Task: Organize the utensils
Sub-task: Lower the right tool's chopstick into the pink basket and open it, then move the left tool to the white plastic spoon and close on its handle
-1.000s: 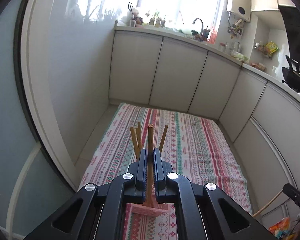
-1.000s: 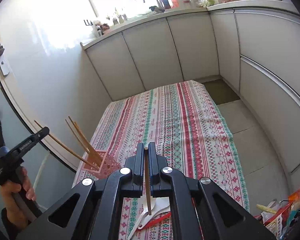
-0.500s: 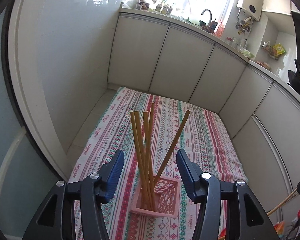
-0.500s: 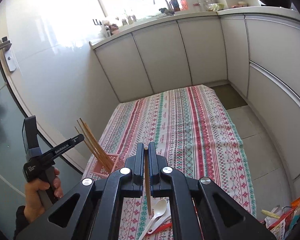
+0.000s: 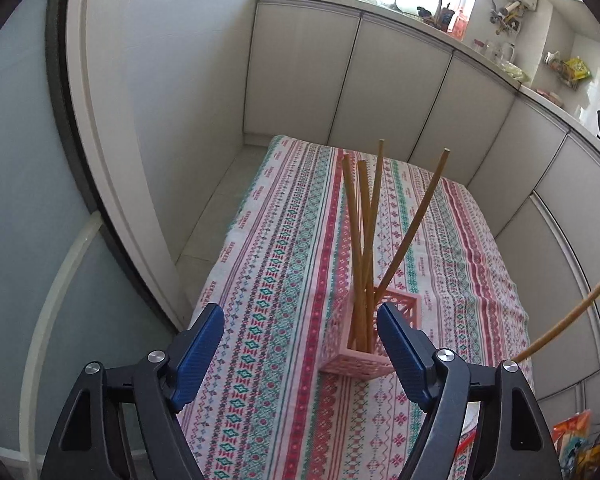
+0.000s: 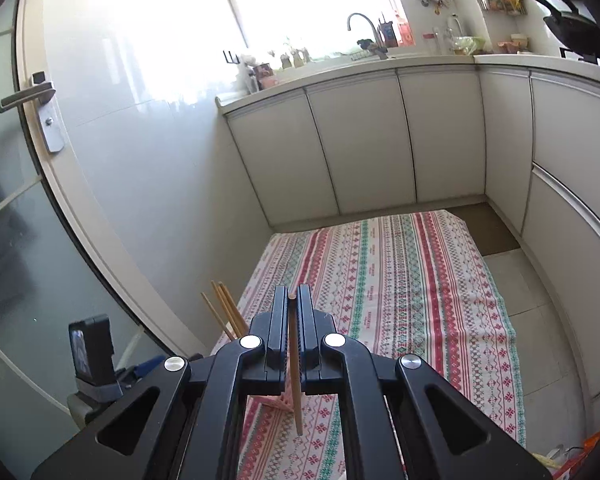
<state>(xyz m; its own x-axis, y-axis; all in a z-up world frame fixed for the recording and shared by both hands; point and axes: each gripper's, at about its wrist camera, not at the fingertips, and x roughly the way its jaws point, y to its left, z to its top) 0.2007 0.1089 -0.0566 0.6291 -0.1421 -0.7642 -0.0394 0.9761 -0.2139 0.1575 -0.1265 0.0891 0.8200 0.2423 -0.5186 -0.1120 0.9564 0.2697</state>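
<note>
Between my left gripper's (image 5: 300,328) blue pads (image 5: 198,344) there is only air: the jaws stand wide apart, holding nothing, low over the near part of the patterned tablecloth (image 5: 284,264). Just beyond the right-hand pad, slightly right of the gap's middle, sits the pink lattice holder (image 5: 370,334), a small square openwork box resting on the cloth. Four wooden chopsticks (image 5: 364,240) stand in it: three rise close together and nearly upright, crossing near their lower parts, while the fourth leans away to the right with its tip well clear of the others. At the far right edge of that view a single wooden chopstick (image 5: 572,312) curves in from outside the picture.

My right gripper (image 6: 293,328) is closed tight on that chopstick (image 6: 295,380), which runs nearly upright between the black fingers (image 6: 278,324); its top end just shows at the fingertips and its lower end hangs below the jaws, above the cloth. From this view the holder is mostly hidden behind the gripper body; a pink corner (image 6: 278,402) peeks out under the jaws, and the tips of the standing chopsticks (image 6: 224,308) fan out to the left of the fingers. Further left and nearer is the back of my left gripper's camera mount (image 6: 92,350). The cloth stretches away toward white cabinet doors (image 6: 360,140) under a counter with a tap (image 6: 362,26), and a door handle (image 6: 26,94) shows at the left.
</note>
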